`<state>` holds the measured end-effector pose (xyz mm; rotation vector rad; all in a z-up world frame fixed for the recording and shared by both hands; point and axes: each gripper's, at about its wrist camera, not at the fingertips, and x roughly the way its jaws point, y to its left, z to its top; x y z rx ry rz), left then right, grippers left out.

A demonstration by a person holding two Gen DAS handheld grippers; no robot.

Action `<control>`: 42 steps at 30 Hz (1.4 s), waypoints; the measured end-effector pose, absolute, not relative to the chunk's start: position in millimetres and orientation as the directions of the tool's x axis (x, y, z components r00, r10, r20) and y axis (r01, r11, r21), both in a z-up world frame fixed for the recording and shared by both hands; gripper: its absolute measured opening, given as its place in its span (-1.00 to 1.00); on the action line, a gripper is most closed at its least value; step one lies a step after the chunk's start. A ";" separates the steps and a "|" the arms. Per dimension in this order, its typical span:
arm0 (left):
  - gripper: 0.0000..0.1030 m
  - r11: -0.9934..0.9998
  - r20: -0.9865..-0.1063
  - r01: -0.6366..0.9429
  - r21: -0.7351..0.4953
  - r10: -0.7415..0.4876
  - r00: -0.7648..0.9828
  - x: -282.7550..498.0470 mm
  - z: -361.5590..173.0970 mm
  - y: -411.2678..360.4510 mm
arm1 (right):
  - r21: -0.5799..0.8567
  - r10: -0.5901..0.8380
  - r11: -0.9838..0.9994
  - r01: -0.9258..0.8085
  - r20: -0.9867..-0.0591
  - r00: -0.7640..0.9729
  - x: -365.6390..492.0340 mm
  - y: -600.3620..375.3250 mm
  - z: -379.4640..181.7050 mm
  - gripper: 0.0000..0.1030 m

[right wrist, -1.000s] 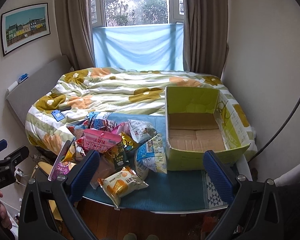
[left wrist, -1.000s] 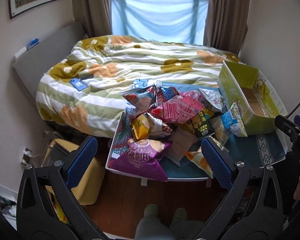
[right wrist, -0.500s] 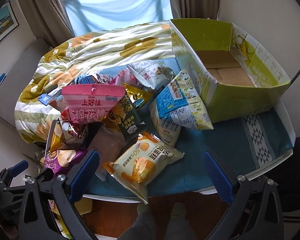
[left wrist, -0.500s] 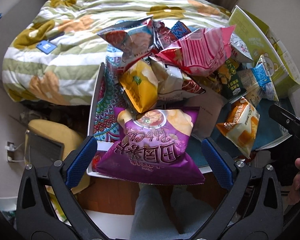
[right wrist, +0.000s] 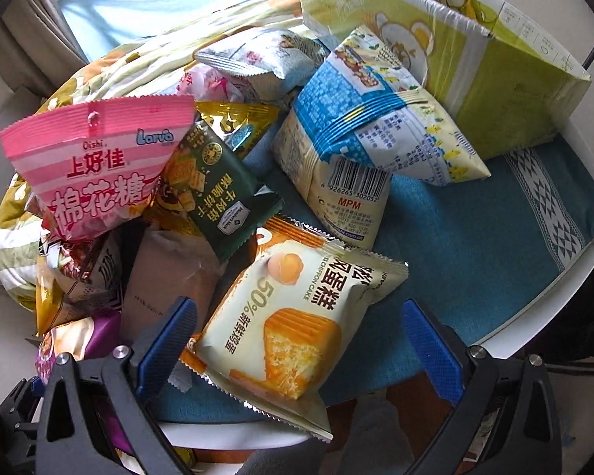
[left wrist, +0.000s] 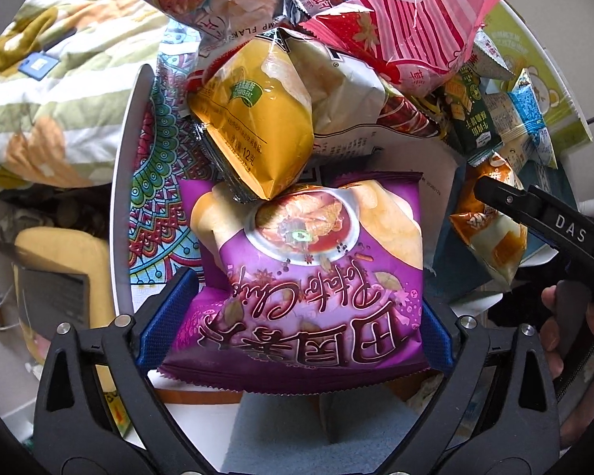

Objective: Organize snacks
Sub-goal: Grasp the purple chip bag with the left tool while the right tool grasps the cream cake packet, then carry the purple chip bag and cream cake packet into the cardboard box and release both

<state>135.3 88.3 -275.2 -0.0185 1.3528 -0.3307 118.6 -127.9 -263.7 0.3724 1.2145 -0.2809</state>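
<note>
A pile of snack bags lies on a white table. In the left wrist view my left gripper (left wrist: 297, 328) is open, its blue pads on either side of a purple chip bag (left wrist: 313, 277) at the table's near edge. A yellow bag (left wrist: 257, 126) and a pink striped bag (left wrist: 408, 27) lie behind it. In the right wrist view my right gripper (right wrist: 297, 344) is open around a cream and orange chiffon cake pack (right wrist: 297, 316). A blue and cream bag (right wrist: 368, 138), a dark green pack (right wrist: 217, 186) and a pink marshmallow bag (right wrist: 99, 166) lie beyond. An open green cardboard box (right wrist: 475, 59) stands at the back right.
A teal cloth (right wrist: 495, 229) covers the right part of the table, a patterned cloth (left wrist: 158, 198) the left. A bed with a flowered quilt (left wrist: 39, 79) lies behind the table. The right gripper's body (left wrist: 554, 229) shows at the right edge of the left wrist view.
Both grippers have dropped toward the table. The left now brackets the purple chip bag and the right brackets the cake pack. Both stay open.
</note>
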 end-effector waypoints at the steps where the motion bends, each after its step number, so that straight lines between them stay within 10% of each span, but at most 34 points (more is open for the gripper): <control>1: 0.85 0.951 -0.953 0.229 -0.206 -0.249 0.174 135.7 -276.0 88.8 | 0.131 -0.008 0.902 0.412 -0.948 0.319 120.1 -129.0 -266.9 0.99; 11: 0.74 0.944 -0.950 0.243 -0.223 -0.266 0.164 132.9 -272.9 85.5 | 0.138 0.009 0.883 0.448 -0.960 0.279 118.9 -135.0 -283.6 0.85; 19: 0.73 0.943 -0.945 0.228 -0.243 -0.283 0.162 132.8 -267.3 91.0 | 0.182 0.058 0.882 0.434 -0.957 0.284 101.5 -156.7 -299.5 0.21; 42: 0.73 0.969 -0.908 0.122 -0.214 -0.244 0.342 77.8 -190.9 23.2 | 0.254 0.139 0.936 0.242 -0.902 0.410 84.0 -176.2 -217.7 0.19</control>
